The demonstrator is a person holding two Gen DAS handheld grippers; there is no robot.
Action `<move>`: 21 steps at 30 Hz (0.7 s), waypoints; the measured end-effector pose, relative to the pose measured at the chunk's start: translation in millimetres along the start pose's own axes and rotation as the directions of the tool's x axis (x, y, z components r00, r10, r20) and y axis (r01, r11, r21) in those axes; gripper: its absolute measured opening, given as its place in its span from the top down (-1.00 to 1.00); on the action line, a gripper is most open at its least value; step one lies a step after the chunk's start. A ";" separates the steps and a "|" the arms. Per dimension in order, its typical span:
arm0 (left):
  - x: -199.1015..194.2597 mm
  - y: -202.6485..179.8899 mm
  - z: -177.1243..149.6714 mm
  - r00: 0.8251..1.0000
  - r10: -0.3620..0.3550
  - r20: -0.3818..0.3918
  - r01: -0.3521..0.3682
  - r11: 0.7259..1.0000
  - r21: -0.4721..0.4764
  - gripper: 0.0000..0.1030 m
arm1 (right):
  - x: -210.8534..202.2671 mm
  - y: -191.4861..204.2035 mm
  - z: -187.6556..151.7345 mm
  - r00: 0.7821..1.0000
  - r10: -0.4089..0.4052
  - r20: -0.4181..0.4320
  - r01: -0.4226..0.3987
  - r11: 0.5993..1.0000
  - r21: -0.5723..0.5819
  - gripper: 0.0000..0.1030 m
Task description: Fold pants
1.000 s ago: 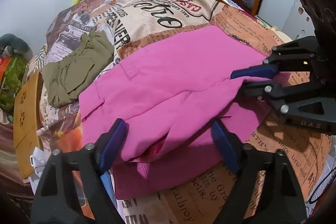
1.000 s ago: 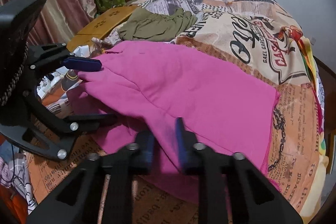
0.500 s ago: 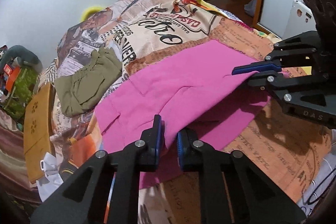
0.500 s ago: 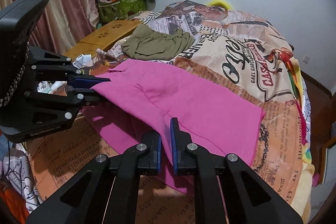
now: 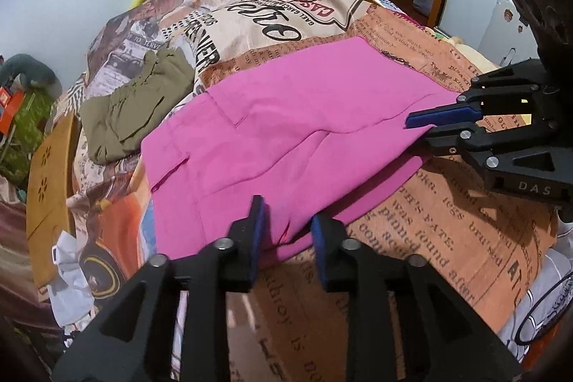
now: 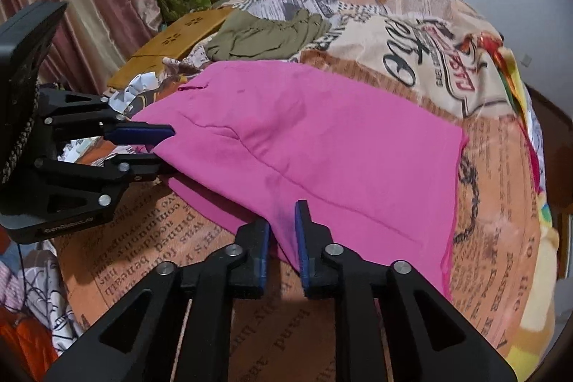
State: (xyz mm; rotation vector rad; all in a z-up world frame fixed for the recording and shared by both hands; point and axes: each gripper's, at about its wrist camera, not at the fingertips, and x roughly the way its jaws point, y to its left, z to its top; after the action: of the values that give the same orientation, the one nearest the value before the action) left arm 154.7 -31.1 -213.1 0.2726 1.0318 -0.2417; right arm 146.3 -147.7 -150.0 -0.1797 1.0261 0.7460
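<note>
Here, pink pants lie folded over on a bed's newspaper-print bedspread. The left gripper and right gripper sit at the near edge, jaws parted, fabric loosely between them. Olive shorts lie beyond.

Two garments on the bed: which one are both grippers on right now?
The pink pants, spread across the near side of the bed. Both the left gripper and right gripper straddle its near edge; the olive garment lies untouched behind.
</note>
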 end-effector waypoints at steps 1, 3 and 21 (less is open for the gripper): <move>-2.4 2.1 -1.7 1.000 -0.001 0.002 0.001 1.000 -0.009 0.30 | -1.2 -1.0 -1.6 1.000 0.002 -0.002 -0.002 1.000 0.009 0.64; -7.5 7.1 -5.7 1.000 -0.006 0.006 0.006 1.000 -0.028 0.27 | -4.7 -2.3 -4.9 1.000 -0.004 -0.005 0.004 1.000 0.024 0.47; -52.7 78.1 -20.0 0.992 0.090 0.092 -0.060 0.955 -0.292 -0.13 | -60.9 -39.0 -25.2 0.990 -0.112 0.090 0.094 0.978 0.189 0.22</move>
State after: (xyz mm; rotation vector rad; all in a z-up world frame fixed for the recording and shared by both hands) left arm 137.8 52.7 -168.6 0.0335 0.9372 -0.0341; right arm 135.0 -217.5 -120.8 -0.0347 0.9767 0.5570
